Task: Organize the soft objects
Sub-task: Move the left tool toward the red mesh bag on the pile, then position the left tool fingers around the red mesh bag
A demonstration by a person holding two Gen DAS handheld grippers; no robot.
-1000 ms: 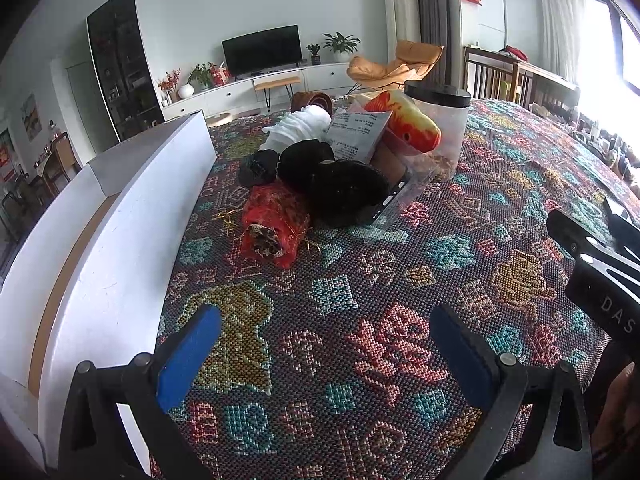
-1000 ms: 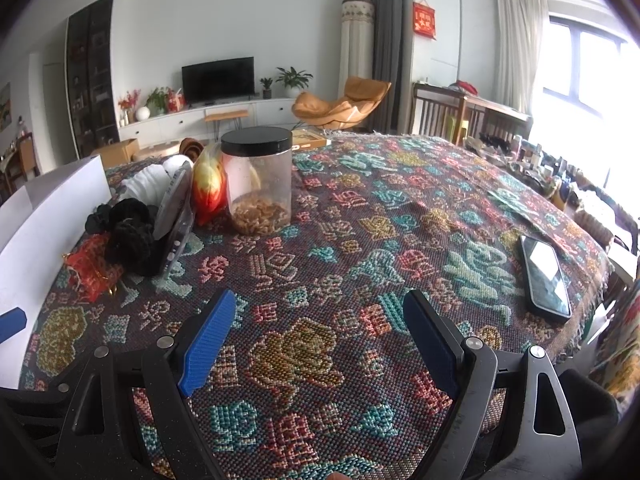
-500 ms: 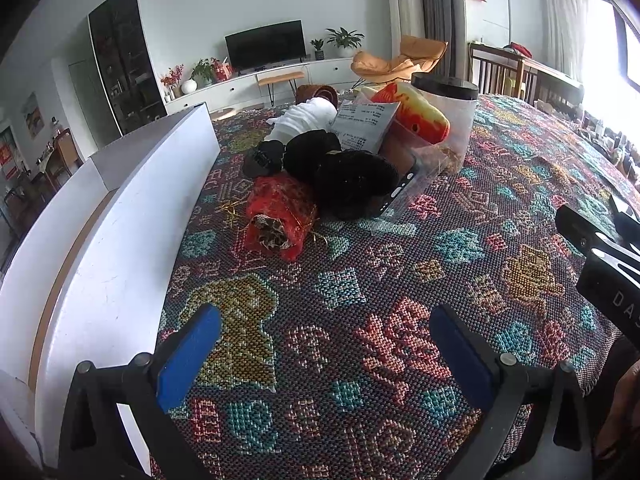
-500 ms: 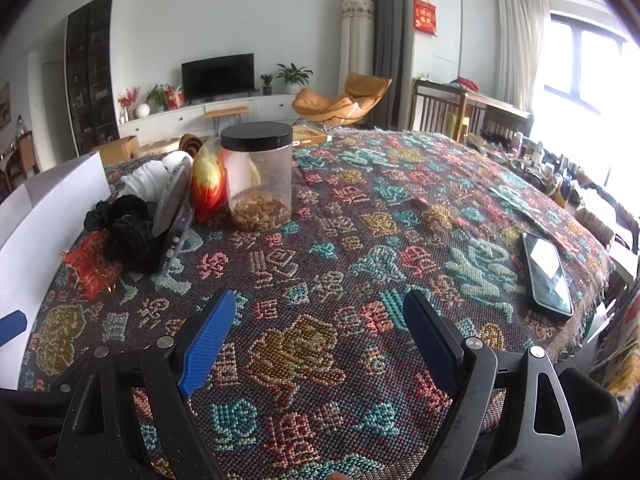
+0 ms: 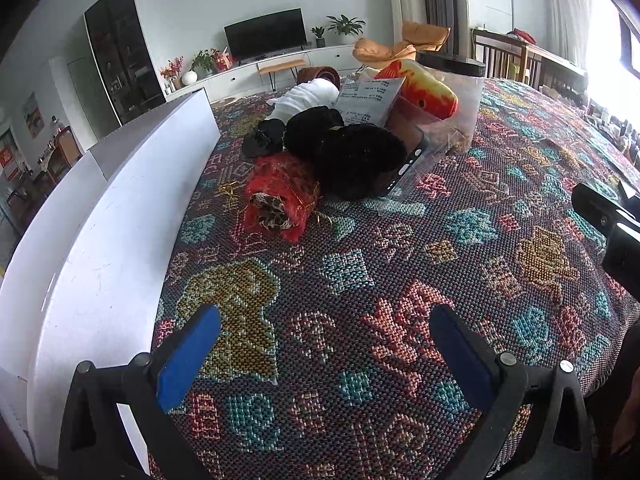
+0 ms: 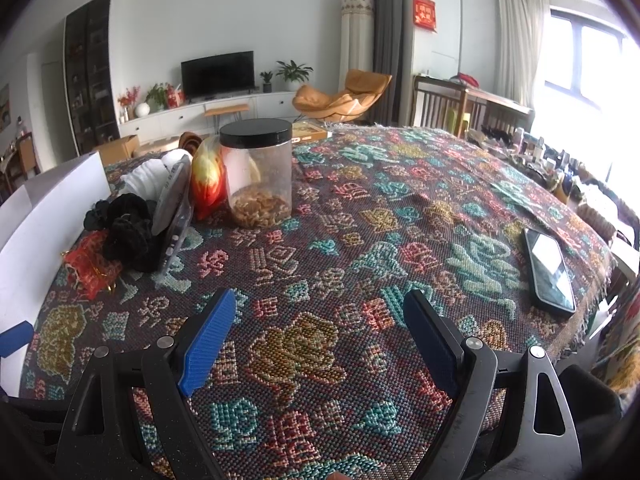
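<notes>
We are closing the left gripper (image 5: 324, 344) in on the pile | both tongs gaping wide, empty | red pouch (image 5: 280, 198) lying nearest, by the table's left edge beside the white box (image 5: 112, 240) | right gripper (image 6: 320, 336) idling | sorting not yet begun

From my remote seat, a woven tablecloth (image 6: 360, 216) patterned in red, teal and gold fills the foreground. A clear jar (image 6: 258, 176) with a black lid stands at 11 o'clock, brown bits in its bottom. A phone (image 6: 549, 270) lies face up at 3 o'clock near the cloth's fringe. A white board (image 5: 100, 216) stands along the edge at 9 o'clock. Behind, I see a television (image 6: 218, 73) at 12 o'clock and an orange lounge chair (image 6: 344, 96) to its right.
</notes>
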